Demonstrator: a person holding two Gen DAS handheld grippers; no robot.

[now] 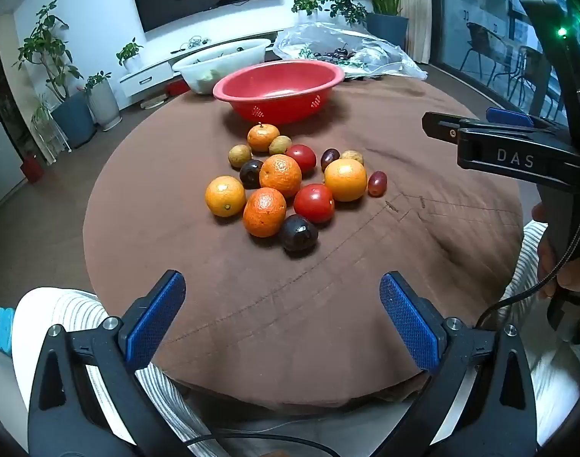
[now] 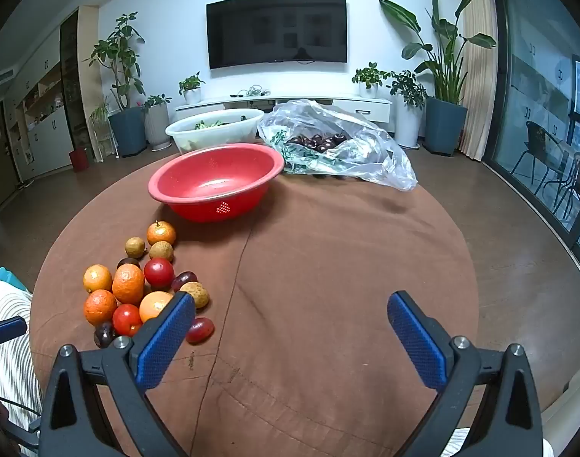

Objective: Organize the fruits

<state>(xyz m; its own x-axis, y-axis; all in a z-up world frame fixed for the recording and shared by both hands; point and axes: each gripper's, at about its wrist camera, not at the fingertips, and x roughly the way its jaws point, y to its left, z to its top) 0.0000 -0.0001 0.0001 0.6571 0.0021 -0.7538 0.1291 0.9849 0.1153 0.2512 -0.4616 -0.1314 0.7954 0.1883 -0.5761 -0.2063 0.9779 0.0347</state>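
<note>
Left gripper (image 1: 282,316): jaws wide apart, empty. Right gripper (image 2: 291,339): jaws wide apart, empty. Fruit pile (image 1: 286,186): on tabletop (image 1: 328,304), ahead of left gripper. Red bowl (image 1: 278,89): beyond pile.

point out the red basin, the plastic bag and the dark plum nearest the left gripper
red basin (image 2: 175,184): right wrist view, front rim.
plastic bag (image 2: 381,160): right wrist view, crumpled right side.
dark plum (image 1: 299,233): left wrist view, its top.

Bare cloth (image 2: 328,266) right of fruit cluster (image 1: 286,186), red basin (image 2: 213,182) perhaps blocking behind.
</note>
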